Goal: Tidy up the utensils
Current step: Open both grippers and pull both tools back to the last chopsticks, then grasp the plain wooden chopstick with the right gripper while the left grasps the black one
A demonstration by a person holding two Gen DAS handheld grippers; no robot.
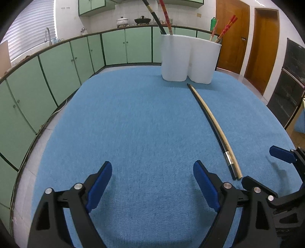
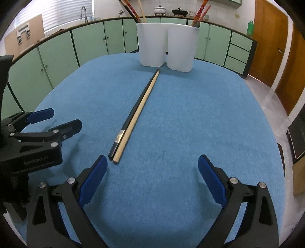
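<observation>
chopsticks (image 2: 136, 114) lay paired on the worktop (image 2: 190, 133), long axis running from my right claw (image 2: 152, 177) toward the holder (image 2: 167, 45); near ends sat just off its left finger. both claws wide open, empty; left claw (image 1: 152, 183) further aside.

blue cloth (image 1: 133, 118) | green cabinets (image 1: 114, 47) | wooden doors (image 1: 263, 47) | faucet (image 2: 83, 11) | pots (image 2: 179, 11)

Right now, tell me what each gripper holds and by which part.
Nothing. The left gripper and right gripper are both open over the cloth; the chopsticks lie untouched.
</observation>
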